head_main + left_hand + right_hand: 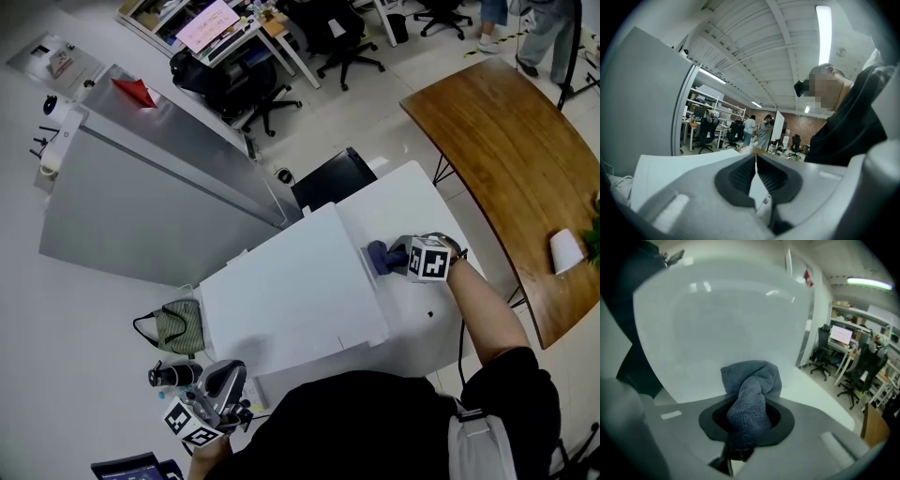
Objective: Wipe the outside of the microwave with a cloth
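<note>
Our right gripper [749,422] pinches a grey-blue cloth [752,392] between its jaws, and the bunched cloth bulges out past the jaw tips. The front of the cloth rests against the smooth white side wall of the microwave [717,319], which fills most of the right gripper view. From the head view, the microwave is a white box on a white tabletop [403,202], and the cloth meets its right side about halfway along. Our forearm reaches in from the lower right.

Our left gripper [755,174] has its jaws pressed together with nothing between them. In the head view it hangs low at the lower left, apart from the microwave's near left corner. A green bag [179,328] lies just beside the microwave's left end. Farther out stand a grey partition [141,202], a curved wooden table [506,159] and black office chairs [342,37].
</note>
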{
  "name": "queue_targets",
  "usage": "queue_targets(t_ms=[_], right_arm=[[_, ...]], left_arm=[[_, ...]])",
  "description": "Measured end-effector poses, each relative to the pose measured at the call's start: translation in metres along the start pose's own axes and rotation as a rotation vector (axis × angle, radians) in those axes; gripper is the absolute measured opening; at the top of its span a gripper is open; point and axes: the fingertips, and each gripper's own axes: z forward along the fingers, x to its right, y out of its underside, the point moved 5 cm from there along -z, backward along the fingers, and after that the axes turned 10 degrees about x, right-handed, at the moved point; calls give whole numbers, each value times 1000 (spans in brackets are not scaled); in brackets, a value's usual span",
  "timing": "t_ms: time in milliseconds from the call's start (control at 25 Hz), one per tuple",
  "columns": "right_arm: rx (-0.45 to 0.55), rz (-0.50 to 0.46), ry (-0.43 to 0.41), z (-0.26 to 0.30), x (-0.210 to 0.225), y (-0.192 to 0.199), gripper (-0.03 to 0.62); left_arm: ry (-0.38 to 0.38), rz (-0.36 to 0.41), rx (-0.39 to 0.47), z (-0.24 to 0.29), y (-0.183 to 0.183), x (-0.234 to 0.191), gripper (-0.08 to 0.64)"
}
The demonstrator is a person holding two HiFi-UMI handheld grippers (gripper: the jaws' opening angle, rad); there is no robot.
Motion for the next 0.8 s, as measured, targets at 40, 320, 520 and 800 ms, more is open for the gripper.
queue_targets(t_ms=[40, 320, 520, 800], right_arm=[[100, 6, 35, -21, 0, -20, 69], [471, -135, 59, -91, -38, -130, 69], [168, -172, 11, -48, -45, -74, 69], [-19, -29, -43, 13, -45, 9, 69]], left_arm=[[-1, -1, 1, 0, 0, -1, 11], [27, -13, -16, 9, 6, 0, 11], [36, -10, -11, 10, 4, 0, 11], [36, -13, -15, 10, 6, -1, 11]])
